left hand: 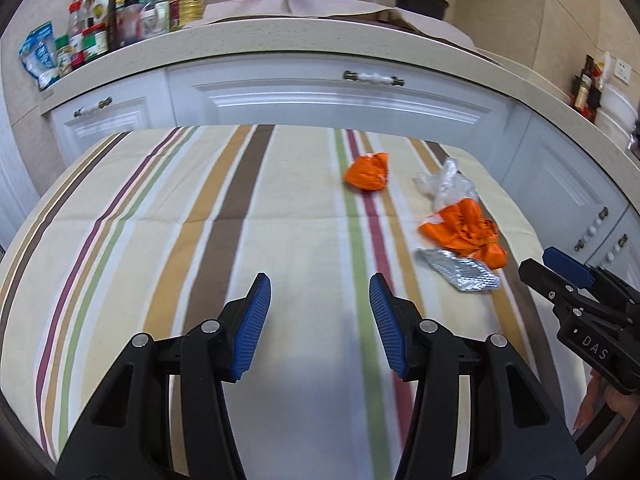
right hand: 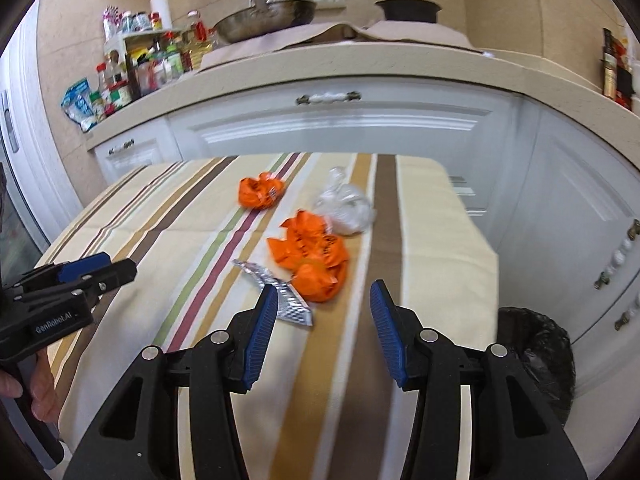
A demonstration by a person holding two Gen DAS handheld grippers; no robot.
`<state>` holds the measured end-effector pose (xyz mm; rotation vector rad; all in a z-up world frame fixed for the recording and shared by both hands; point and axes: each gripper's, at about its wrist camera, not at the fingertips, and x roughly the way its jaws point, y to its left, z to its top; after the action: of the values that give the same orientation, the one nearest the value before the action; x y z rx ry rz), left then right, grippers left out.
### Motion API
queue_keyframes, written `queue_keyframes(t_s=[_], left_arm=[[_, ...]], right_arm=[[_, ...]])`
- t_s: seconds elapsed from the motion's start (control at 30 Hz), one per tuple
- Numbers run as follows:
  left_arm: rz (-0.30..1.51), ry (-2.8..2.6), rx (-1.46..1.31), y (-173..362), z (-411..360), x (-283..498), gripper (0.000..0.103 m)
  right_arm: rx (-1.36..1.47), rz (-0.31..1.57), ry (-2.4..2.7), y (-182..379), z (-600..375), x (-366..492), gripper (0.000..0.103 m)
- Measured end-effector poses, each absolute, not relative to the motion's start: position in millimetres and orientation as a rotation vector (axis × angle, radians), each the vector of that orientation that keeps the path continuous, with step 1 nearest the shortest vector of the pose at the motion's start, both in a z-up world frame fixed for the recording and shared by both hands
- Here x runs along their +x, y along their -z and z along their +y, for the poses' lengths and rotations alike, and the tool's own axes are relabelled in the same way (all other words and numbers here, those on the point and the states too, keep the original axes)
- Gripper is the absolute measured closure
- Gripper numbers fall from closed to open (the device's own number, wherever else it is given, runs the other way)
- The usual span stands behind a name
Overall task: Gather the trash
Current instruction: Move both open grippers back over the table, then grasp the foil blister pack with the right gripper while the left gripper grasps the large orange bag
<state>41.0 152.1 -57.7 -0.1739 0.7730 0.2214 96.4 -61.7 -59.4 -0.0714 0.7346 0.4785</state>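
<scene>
Trash still lies on the striped table [right hand: 420,240], so both wide-open grippers, left gripper [left hand: 320,292] and right gripper [right hand: 324,304], hold nothing, and the right one looks ready to pinch the big orange wrapper [right hand: 310,258] and drop it in the black bin [right hand: 536,356].

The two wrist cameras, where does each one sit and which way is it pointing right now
Left wrist: rides the left gripper, facing across the striped table toward the white cabinets; its open blue fingers show, plus the right gripper at the right edge.
Right wrist: rides the right gripper, facing the same way, nearer the trash; open fingers, the left gripper and a hand show.
Shared: small orange wad, large orange wad, clear plastic, foil wrapper; only the right shows the black bin.
</scene>
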Motion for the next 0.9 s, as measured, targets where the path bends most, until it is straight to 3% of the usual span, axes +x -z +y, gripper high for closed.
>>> queue_keyframes(t_s=[0.63, 0.8, 0.9], left_arm=[[0.813, -0.259, -0.242, 78, 192, 42, 0.053], [0.818, -0.253, -0.243, 81, 190, 44, 0.053], [0.822, -0.246, -0.239, 82, 186, 45, 0.053]], right_arm=[[-0.132, 0.892, -0.515, 87, -22, 117, 0.056], [-0.14, 0.902, -0.545, 88, -18, 114, 0.079], [-0.139, 0.897, -0.555, 87, -18, 112, 0.086]])
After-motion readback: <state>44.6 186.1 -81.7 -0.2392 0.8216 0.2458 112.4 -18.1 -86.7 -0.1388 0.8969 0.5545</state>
